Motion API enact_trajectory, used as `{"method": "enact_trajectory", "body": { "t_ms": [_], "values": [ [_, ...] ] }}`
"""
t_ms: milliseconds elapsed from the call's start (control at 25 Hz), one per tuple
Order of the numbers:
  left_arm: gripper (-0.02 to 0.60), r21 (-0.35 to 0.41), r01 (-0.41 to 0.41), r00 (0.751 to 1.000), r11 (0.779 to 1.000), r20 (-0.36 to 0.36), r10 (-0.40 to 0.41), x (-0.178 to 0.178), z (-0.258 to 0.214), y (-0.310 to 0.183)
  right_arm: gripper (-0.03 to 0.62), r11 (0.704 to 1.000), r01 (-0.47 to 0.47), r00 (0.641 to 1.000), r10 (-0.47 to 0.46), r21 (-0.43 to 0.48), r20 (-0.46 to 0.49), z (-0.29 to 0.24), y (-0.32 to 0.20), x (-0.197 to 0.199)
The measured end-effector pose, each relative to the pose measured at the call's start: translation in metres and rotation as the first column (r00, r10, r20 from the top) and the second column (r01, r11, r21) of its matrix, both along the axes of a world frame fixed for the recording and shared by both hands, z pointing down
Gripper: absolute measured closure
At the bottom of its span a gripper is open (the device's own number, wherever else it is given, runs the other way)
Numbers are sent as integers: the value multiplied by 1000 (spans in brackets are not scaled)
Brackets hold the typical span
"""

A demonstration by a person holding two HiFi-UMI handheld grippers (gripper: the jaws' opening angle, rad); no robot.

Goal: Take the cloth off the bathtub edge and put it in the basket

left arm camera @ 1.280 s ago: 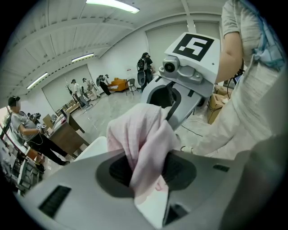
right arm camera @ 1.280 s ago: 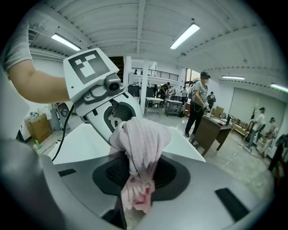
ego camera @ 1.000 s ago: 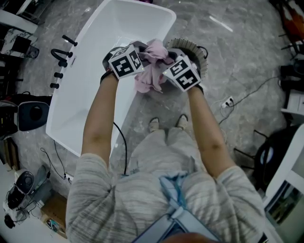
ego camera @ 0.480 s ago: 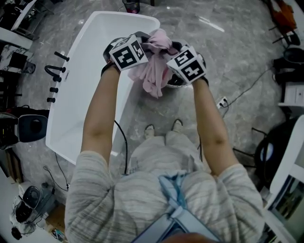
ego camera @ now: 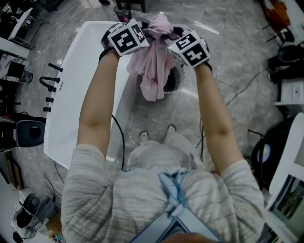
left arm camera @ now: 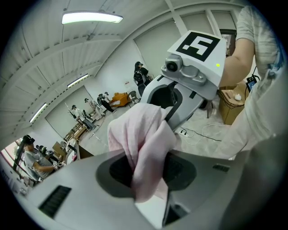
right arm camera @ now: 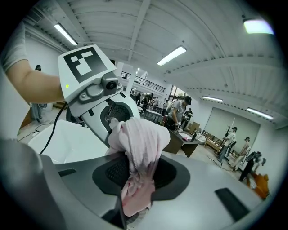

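A pink cloth (ego camera: pixel 154 66) hangs bunched between my two grippers, held up in the air. My left gripper (ego camera: pixel 144 37) is shut on its left part, and folds of the cloth (left arm camera: pixel 143 144) fill its jaws. My right gripper (ego camera: pixel 169 42) is shut on the right part, with the cloth (right arm camera: pixel 137 152) draped out of its jaws. In the head view the cloth's tail dangles in front of the dark ribbed basket (ego camera: pixel 175 79), which stands on the floor beside the white bathtub (ego camera: pixel 71 95). Each gripper view shows the other gripper close by, facing it.
Black tap handles (ego camera: pixel 50 80) line the tub's left rim. A dark cup (ego camera: pixel 122 11) stands past the tub's far end. A cable (ego camera: pixel 247 85) runs over the marble floor at the right. The person's feet (ego camera: pixel 156 135) are just behind the basket.
Both grippers have lifted and moved away from the tub edge with the cloth. The cloth now hangs longer, in front of the basket instead of at the tub rim.
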State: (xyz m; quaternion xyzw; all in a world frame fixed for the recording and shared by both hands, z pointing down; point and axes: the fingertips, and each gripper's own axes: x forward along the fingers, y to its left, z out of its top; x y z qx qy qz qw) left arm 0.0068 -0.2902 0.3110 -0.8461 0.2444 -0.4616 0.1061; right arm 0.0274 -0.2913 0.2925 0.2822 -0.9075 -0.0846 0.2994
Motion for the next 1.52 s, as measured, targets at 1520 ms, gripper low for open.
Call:
{"method": "enact_trajectory", "body": {
  "t_ms": [1520],
  "values": [
    [434, -406, -124, 991, 905, -8, 132, 54, 244, -94, 471, 917, -115, 983, 51, -383, -175, 244, -100, 57]
  ]
}}
